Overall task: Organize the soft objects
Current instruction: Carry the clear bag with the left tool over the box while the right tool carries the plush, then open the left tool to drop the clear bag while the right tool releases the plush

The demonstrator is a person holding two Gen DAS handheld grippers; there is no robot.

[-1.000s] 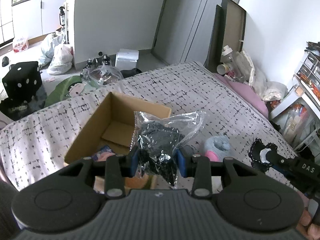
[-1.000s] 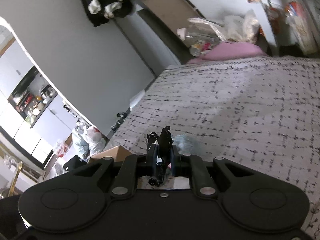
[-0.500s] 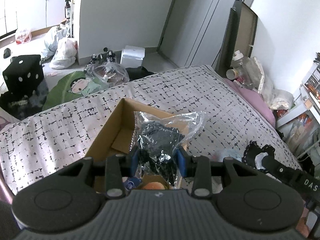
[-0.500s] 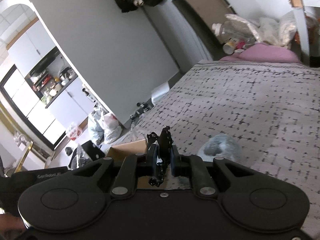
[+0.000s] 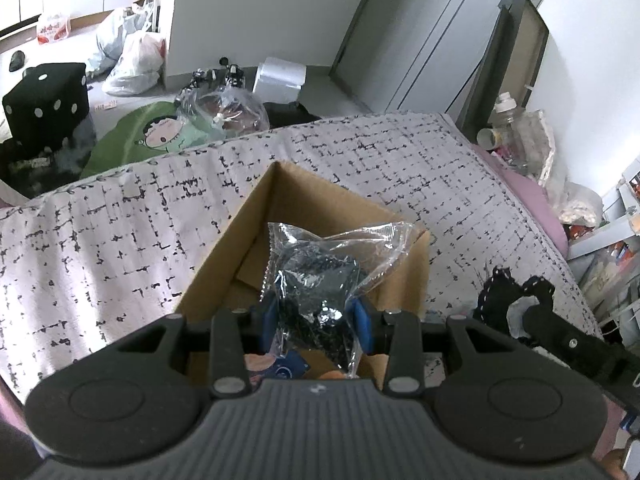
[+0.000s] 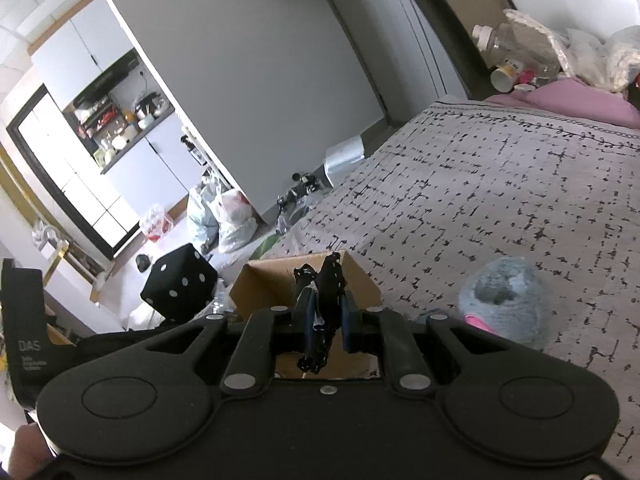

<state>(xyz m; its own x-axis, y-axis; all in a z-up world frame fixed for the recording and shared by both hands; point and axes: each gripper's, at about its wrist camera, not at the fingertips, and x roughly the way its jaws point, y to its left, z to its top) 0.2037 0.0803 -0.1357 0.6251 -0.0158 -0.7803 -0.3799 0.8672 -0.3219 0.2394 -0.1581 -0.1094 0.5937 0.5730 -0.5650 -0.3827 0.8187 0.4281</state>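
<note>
we see a bed with a grey-white cover in black broken-grid print, an open cardboard box sitting on it. beyond the bed edge the floor is cluttered: a black dice cube, white plastic bags, a green cartoon cushion, a clear inflated bag, a white roll. grey wardrobe doors and a white wall sit behind, a kitchen nook through an arch in the right wrist view. a pink sheet edge and bottles sit at the far corner of the bed.

left gripper pinches a clear plastic packet with dark fabric inside, held over the box opening. right gripper has its pads pressed onto a black lacy piece, also in front of the box. a grey-blue fuzzy item with a pink bit lies on the cover, just beside the box.

hard to make out: box contents are mostly blocked by the left gripper body, only an orange and blue scrap shows. what the dark fabric in the packet is, we cannot tell. a fingertip shows cut off at the bottom left of the right wrist view.
</note>
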